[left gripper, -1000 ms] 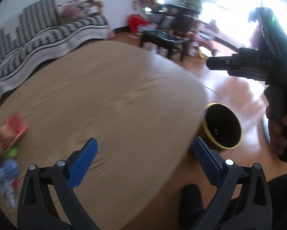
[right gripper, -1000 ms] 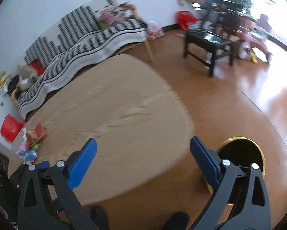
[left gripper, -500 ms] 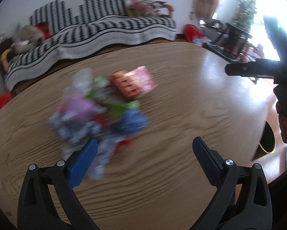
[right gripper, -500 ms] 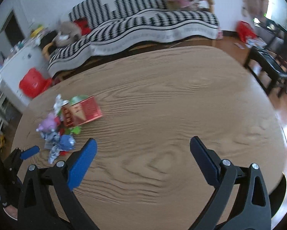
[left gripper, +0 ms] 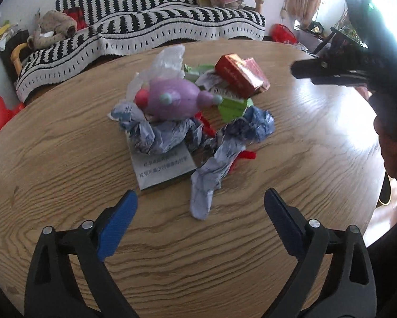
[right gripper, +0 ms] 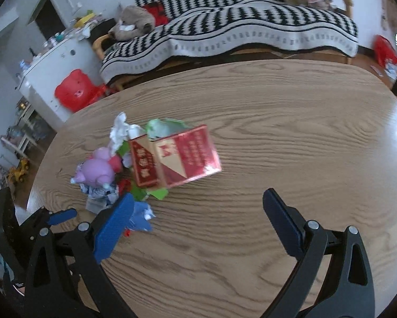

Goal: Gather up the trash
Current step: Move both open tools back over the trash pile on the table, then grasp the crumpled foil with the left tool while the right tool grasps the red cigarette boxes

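Note:
A trash pile lies on the round wooden table [left gripper: 66, 137]: a purple toy [left gripper: 172, 98], a red box [left gripper: 240, 75], crumpled blue-white paper [left gripper: 224, 153], a grey card [left gripper: 164, 167] and clear plastic [left gripper: 166, 63]. My left gripper [left gripper: 199, 196] hovers just in front of the pile. Its jaws are closing slightly, with the paper's lower end between them untouched. My right gripper [right gripper: 198, 196] is open over bare wood to the right of the red box [right gripper: 182, 156]. The crumpled paper [right gripper: 142, 217] lies beside its left finger. In the left wrist view the right gripper [left gripper: 317, 71] shows at the right, held by a hand [left gripper: 394, 143].
A striped sofa [left gripper: 158, 26] stands behind the table. A red stool [right gripper: 76, 90] and a white cabinet [right gripper: 55, 61] are at the far left. A sliver of a yellow-rimmed bin [left gripper: 383, 201] shows past the table's right edge.
Both grippers swung from the bin side of the table across to the trash pile. The pile now sits sharp and close in front of the left gripper, and nearer the right one.

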{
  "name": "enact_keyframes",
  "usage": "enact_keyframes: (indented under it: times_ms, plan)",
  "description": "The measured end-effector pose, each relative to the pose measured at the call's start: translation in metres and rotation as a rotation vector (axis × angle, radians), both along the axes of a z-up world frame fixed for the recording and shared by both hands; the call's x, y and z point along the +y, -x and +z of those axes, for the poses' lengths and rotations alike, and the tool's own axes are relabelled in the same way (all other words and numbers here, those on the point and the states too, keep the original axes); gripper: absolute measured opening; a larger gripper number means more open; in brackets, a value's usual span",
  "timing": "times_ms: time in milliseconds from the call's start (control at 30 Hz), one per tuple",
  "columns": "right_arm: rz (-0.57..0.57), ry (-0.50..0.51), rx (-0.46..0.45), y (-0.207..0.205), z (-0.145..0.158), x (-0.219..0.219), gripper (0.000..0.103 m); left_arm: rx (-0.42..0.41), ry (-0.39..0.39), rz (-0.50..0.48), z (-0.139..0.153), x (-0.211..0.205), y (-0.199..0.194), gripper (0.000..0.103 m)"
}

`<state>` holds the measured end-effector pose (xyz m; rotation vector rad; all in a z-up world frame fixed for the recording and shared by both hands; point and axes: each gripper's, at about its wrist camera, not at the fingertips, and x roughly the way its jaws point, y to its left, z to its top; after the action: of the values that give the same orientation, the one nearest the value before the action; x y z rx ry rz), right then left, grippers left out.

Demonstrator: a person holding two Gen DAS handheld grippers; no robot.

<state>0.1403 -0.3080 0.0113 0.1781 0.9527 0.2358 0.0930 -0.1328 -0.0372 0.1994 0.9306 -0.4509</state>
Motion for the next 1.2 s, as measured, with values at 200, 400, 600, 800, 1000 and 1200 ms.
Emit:
enact_keyframes:
  times_ms: [200, 400, 600, 800, 1000, 1200]
  plan:
    - [0.063, 0.037, -0.023, -0.017, -0.008, 0.021, 0.094, 0.033, -0.008, -0.009, -0.012, -0.001, -0.004, 0.064]
    - [0.104, 0.071, -0.043, -0.030, -0.013, 0.044, 0.094, 0.010, -0.023, -0.034, -0.012, -0.008, 0.002, 0.036]
    - [0.127, 0.103, -0.063, -0.035, -0.016, 0.061, 0.094, 0.026, 0.011, -0.017, -0.012, -0.002, 0.002, 0.013]
    - [0.135, 0.183, -0.083, -0.036, -0.021, 0.077, 0.070, 0.033, 0.021, -0.025, -0.011, -0.001, 0.002, 0.010]
    - [0.149, 0.202, -0.122, -0.030, -0.011, 0.082, 0.030, 0.025, 0.032, -0.023, -0.006, 0.001, 0.004, 0.007]
    - [0.145, 0.191, -0.159, -0.017, 0.003, 0.080, 0.028, 0.006, 0.069, -0.008, 0.007, 0.007, 0.005, 0.006]
